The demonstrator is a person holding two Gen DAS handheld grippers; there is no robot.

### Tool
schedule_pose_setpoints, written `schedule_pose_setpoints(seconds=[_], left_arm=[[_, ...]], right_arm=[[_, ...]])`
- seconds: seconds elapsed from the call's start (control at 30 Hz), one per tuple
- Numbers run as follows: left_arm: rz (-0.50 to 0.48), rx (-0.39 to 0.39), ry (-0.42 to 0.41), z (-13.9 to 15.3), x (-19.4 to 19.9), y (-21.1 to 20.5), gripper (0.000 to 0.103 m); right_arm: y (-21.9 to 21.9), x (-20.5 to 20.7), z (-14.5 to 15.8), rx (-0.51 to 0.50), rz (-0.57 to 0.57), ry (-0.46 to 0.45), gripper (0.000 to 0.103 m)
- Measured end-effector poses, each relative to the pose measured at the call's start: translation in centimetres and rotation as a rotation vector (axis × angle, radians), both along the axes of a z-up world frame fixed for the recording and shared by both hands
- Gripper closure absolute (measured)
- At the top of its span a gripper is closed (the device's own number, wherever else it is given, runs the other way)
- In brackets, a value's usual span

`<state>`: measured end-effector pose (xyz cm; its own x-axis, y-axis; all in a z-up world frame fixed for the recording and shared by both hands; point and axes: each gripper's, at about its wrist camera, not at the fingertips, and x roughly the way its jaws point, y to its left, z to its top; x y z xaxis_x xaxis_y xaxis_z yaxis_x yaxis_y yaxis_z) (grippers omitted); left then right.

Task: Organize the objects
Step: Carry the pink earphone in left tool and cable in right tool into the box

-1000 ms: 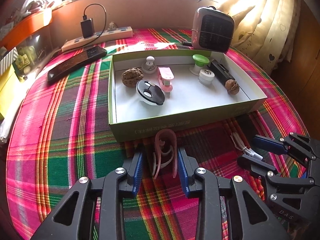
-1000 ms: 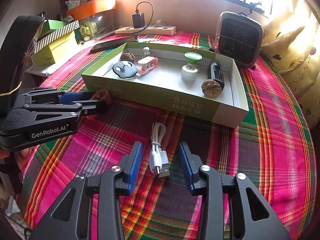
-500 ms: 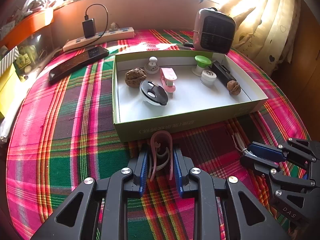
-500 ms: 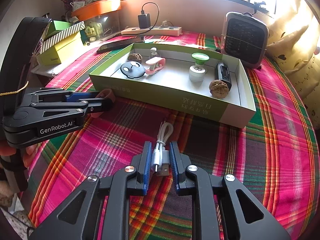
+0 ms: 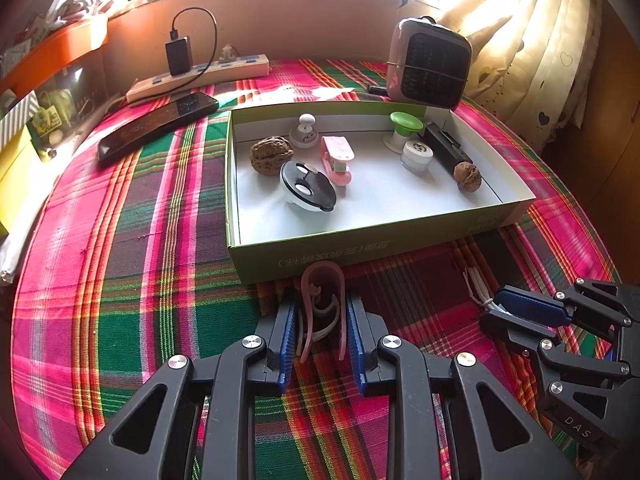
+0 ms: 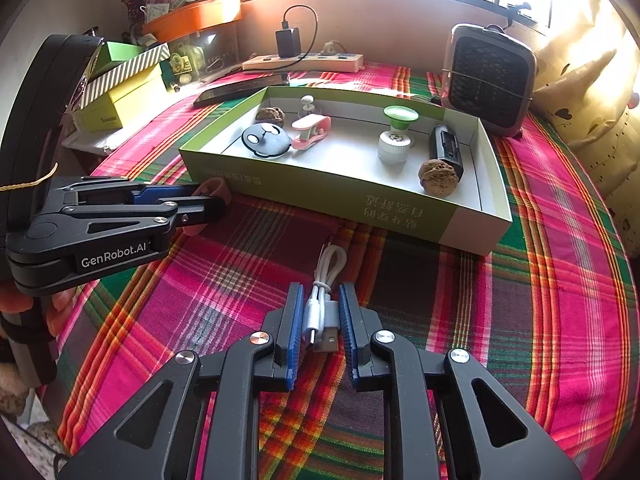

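Plaid-clothed counter (image 5: 120, 260), green cardboard tray (image 5: 360, 246) beyond. Left gripper (image 5: 322, 328) fingers clamped on pink plastic U-shaped clip (image 5: 323, 304); right gripper (image 6: 320, 320) fingers pinching coiled white USB cable (image 6: 322, 308).

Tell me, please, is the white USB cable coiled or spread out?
Coiled: the white USB cable is bundled into short loops tied at the middle, held between the right gripper fingers.
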<state>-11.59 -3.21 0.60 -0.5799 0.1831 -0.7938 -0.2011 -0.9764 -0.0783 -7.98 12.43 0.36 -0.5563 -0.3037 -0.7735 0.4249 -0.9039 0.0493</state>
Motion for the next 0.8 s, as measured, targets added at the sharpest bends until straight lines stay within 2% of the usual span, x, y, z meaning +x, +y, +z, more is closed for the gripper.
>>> schedule_pose_setpoints(seconds=[0.27,0.8], left_arm=[[-0.004,0.013,-0.013,0.0,0.0,0.2,0.082],[-0.029,0.034,0.026,1.9,1.4,0.4,0.082]], right_arm=[[0.0,0.0,0.1,-0.009,-0.005,-0.003,0.084],[0.6,0.3,1.8,-0.062,-0.001,0.027,0.084]])
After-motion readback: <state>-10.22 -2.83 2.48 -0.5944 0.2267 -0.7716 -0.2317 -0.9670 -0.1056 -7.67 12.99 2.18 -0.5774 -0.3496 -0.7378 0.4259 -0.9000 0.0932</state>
